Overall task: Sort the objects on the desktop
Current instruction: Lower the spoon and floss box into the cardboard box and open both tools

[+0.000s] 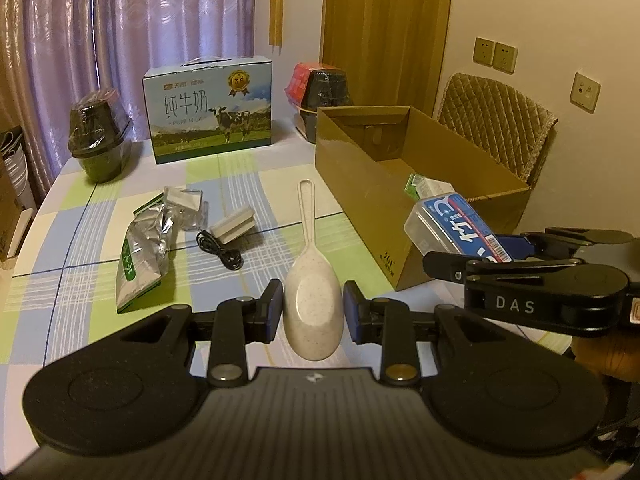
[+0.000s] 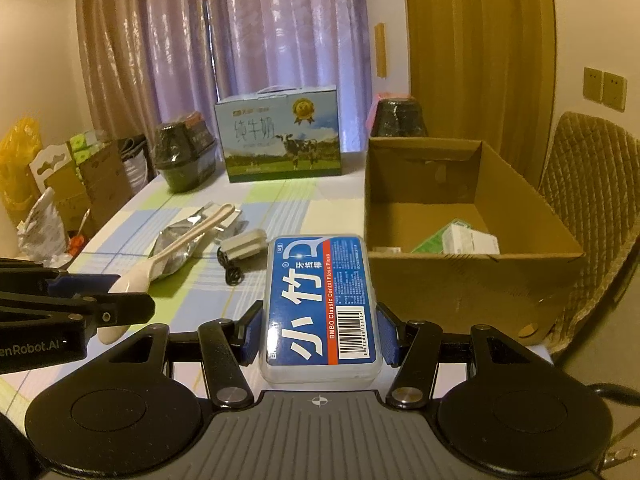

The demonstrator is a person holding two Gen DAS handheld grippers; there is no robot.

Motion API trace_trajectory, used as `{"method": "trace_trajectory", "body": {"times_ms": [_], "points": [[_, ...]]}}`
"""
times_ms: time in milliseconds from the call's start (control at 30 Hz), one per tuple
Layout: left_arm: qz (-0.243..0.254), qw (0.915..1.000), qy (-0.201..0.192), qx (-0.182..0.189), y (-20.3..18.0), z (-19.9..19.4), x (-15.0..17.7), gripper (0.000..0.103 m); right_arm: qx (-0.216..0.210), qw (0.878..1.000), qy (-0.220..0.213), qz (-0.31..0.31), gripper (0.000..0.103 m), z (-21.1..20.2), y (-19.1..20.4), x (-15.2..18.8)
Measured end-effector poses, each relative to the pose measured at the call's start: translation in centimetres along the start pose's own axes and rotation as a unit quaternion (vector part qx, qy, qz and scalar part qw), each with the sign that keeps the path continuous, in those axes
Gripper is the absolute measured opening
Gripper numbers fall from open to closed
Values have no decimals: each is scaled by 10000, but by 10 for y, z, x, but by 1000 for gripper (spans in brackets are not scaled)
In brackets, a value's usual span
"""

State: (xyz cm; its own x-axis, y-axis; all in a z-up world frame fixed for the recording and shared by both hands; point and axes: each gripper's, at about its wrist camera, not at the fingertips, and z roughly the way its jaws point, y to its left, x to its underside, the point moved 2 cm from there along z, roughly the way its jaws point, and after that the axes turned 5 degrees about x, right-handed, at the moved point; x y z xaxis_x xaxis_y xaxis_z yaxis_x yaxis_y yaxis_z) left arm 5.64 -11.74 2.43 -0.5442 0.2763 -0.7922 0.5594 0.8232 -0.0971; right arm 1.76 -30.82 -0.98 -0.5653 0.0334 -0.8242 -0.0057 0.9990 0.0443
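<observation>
— What has the left tool point(image 1: 313, 312) got?

— The bowl of a speckled cream rice scoop point(image 1: 312, 280), pinched between its two blue pads, with the handle pointing away over the counter point(image 1: 256, 184). From the right-hand camera the scoop looks lifted clear of the checked cloth, though I can't swear to it.

— And the right tool point(image 2: 319, 334)?

— Clenched on a clear plastic box of dental floss picks point(image 2: 320, 304), the blue label facing up. It is held just in front of the near wall of the open cardboard box point(image 2: 452, 300), not inside it.

— Anything in that cardboard box?

— A small green-and-white carton point(image 2: 460, 240) lying on its floor, near the front.

— What lies loose on the counter?

— Beyond the scoop, a grey-and-white block point(image 1: 234, 224) with a coiled black cable point(image 1: 220, 250) beside it. To the left of those, a crumpled silver foil packet with a green label point(image 1: 140, 256), and a small clear packet point(image 1: 186, 206) just behind it.

— Farther back?

— A blue milk carton case with a cow on it point(image 1: 210, 110) stands upright at the far edge, in front of the purple curtain point(image 1: 128, 24). A dark shrink-wrapped bowl set point(image 1: 100, 136) sits to its left, and another one point(image 1: 324, 92) behind the cardboard box. A chair with a quilted cover point(image 1: 496, 120) stands at the right of the counter.
</observation>
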Motion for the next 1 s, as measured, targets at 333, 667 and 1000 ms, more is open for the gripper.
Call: {"method": "trace_trajectory", "body": {"times_ms": [333,667,1000], "points": [[125,9998,-67,117,-16,7,-15,27,127,9998,-143,91,53,-3,-18,-12],[312,9982,-215,472,-49,34,-50,27,444,9981,-353,259,53,2,-62,-37],[468,9959,-250,726,-81,93,-95,27,720,9954,-517,372,53,22,-119,-70]]}}
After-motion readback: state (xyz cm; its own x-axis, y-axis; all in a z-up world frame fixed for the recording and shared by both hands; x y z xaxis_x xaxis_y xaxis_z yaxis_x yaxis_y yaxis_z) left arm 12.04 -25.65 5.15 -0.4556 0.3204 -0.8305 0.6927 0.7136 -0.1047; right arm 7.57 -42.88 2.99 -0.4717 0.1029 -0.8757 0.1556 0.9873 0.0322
